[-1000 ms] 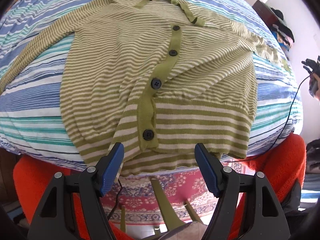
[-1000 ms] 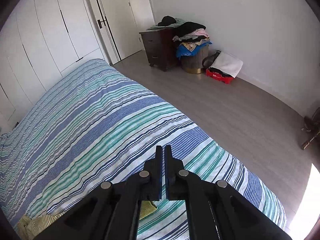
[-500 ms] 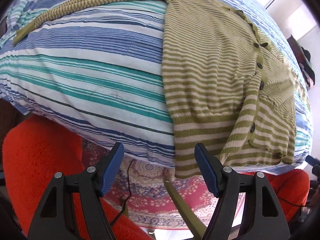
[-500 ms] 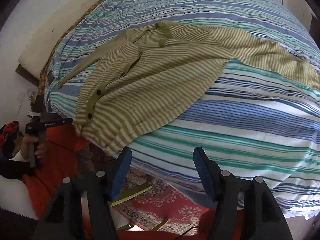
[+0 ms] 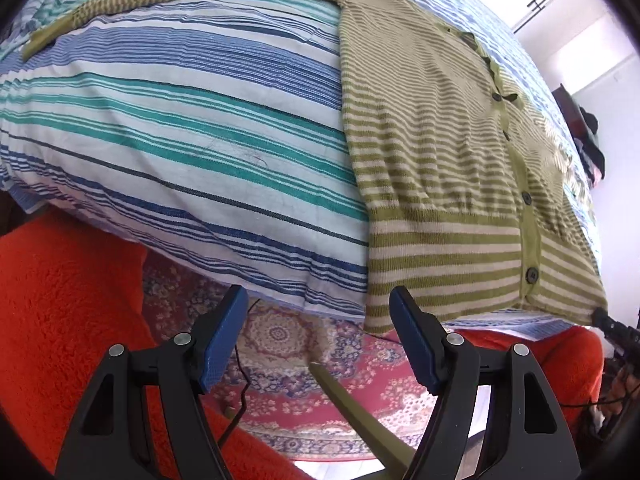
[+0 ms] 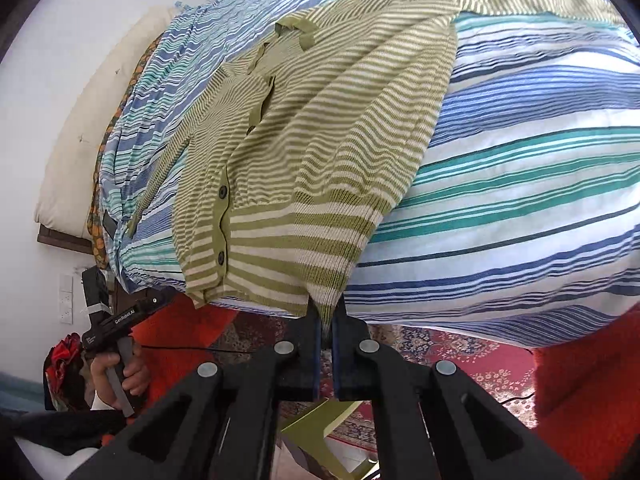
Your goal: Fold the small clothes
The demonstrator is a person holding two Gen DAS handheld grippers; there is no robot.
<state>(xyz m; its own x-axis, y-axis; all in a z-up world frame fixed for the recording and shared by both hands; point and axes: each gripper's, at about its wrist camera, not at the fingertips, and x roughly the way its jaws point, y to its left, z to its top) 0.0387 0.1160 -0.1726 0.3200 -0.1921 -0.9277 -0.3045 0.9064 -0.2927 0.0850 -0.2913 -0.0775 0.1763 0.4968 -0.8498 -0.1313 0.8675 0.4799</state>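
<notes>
Right gripper [image 6: 326,330] just clamped the cardigan [image 6: 320,152] hem corner; left gripper [image 5: 316,340] gapes empty beside the other. Soft, floppy knit, grab corners.

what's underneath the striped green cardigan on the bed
The cardigan lies on a blue, teal and white striped bedcover, which shows all around it. Whatever sits directly beneath the knit is covered. Its hem overhangs the bed edge above a patterned rug.

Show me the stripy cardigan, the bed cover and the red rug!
cardigan [image 5: 432,168], left wrist view, middle of its front panel.
bed cover [image 5: 192,136], left wrist view, a teal stripe.
rug [image 5: 280,336], left wrist view, round flower pattern.
</notes>
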